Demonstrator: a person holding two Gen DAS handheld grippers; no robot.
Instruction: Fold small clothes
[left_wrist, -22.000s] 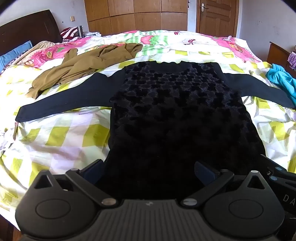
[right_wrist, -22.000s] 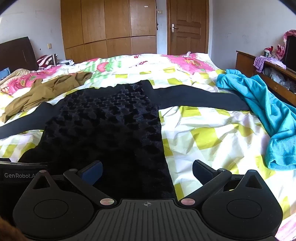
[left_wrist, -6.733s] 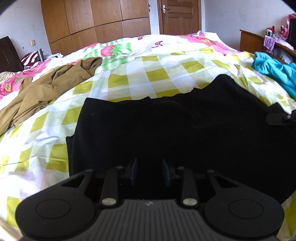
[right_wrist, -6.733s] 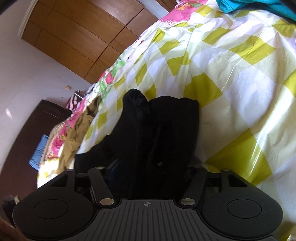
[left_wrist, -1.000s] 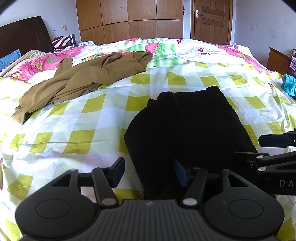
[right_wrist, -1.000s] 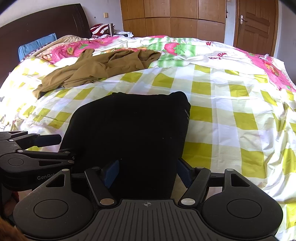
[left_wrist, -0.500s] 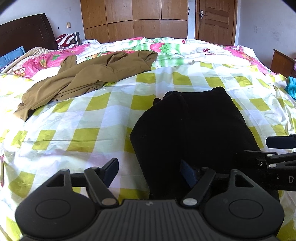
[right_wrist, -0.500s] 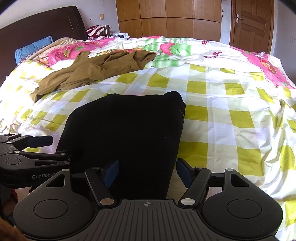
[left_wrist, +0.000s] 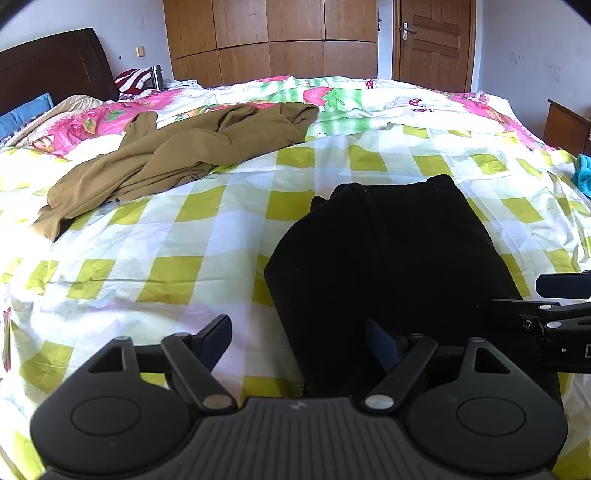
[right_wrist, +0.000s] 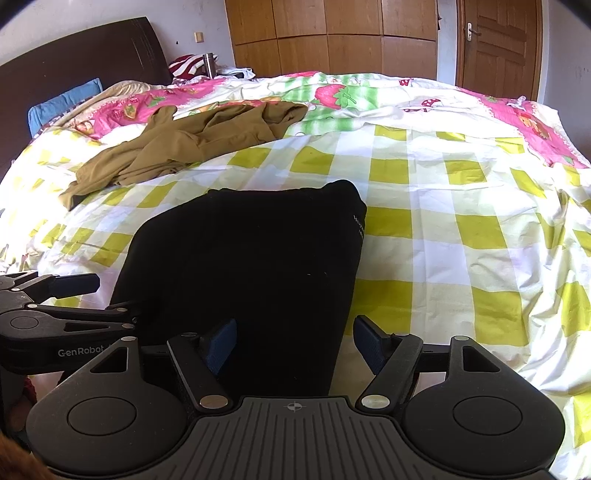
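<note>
A black garment (left_wrist: 388, 258) lies folded into a narrow rectangle on the yellow-checked bedspread (left_wrist: 177, 236); it also shows in the right wrist view (right_wrist: 251, 258). My left gripper (left_wrist: 299, 341) is open over the garment's near left edge, holding nothing. My right gripper (right_wrist: 295, 341) is open over its near right edge, holding nothing. Each gripper shows at the side of the other's view: the right one in the left wrist view (left_wrist: 554, 306), the left one in the right wrist view (right_wrist: 55, 306).
A crumpled brown garment (left_wrist: 177, 155) lies on the bed at the far left, also in the right wrist view (right_wrist: 184, 144). A turquoise cloth (left_wrist: 583, 175) sits at the right edge. The dark headboard (right_wrist: 74, 62), wardrobes and a door stand behind.
Both grippers have opened wider and drawn back slightly from the folded black garment, which lies still on the bed.
</note>
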